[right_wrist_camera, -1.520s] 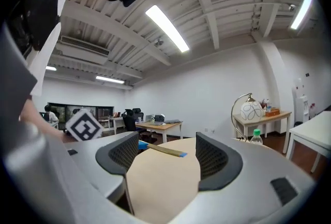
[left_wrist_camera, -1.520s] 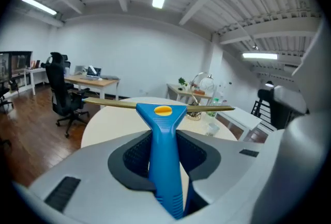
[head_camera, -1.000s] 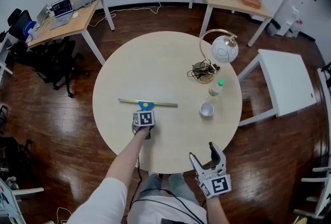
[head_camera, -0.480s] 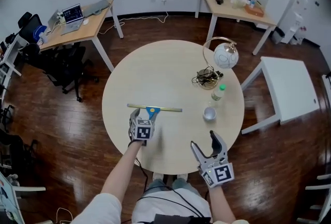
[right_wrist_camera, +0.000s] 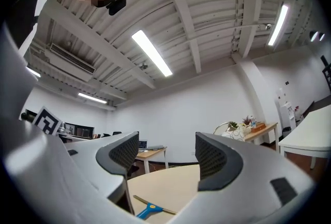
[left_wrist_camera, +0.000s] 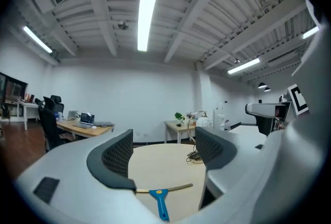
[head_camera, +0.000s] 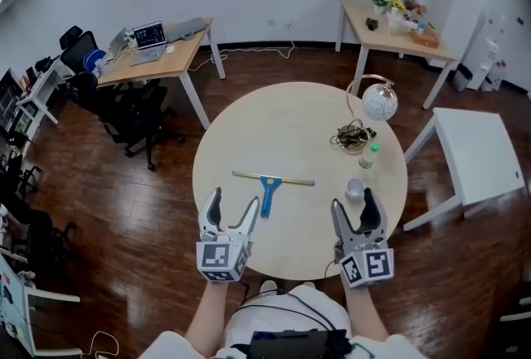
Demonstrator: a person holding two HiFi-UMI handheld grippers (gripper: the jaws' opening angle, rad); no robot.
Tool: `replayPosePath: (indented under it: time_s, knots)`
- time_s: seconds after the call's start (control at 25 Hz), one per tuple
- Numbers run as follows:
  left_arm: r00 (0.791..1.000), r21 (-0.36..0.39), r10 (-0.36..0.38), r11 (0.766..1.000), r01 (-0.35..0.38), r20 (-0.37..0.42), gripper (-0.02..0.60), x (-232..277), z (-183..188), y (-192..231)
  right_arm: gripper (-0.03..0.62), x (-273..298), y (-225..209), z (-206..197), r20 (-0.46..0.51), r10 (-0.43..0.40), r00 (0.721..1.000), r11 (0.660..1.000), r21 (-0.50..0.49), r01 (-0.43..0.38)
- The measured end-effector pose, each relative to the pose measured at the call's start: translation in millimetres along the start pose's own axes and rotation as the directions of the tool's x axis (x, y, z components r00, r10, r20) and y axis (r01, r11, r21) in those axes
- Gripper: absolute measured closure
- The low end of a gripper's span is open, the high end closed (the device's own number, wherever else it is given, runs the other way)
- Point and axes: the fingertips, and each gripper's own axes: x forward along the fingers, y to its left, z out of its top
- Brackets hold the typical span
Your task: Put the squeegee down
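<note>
Two grippers hover empty, the left gripper (head_camera: 234, 198) with fingers (left_wrist_camera: 116, 155) opening and the right gripper (head_camera: 353, 200) with fingers apart, clear of the blue-handled squeegee (head_camera: 267, 188) lying flat on the round pale wooden counter (head_camera: 274, 121).

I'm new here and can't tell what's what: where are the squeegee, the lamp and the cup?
squeegee (head_camera: 266, 196), head view, on its blue handle.
lamp (head_camera: 380, 105), head view, on its round white globe.
cup (head_camera: 354, 189), head view, on its open top.
</note>
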Motion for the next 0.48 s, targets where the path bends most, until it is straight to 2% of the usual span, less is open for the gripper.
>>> replayPosePath:
  time_s: [0.16,0.28,0.48]
  knots:
    - [0.999,-0.02,0.023,1.0,-0.022,0.022,0.201,-17,-10,5,0.249,2,11,-12,-0.074,0.035,0.997,0.999,-0.035,-0.038]
    - [0.999,-0.017,-0.005,1.0,0.006,0.038,0.201,-23,-12,1,0.25,-1,24,-16,-0.086,0.073,0.994,0.996,-0.043,-0.077]
    - [0.997,-0.017,-0.015,1.0,0.017,0.072,0.202,-27,1,-5,0.25,-1,31,-17,-0.099,0.089,0.991,0.994,-0.051,-0.095]
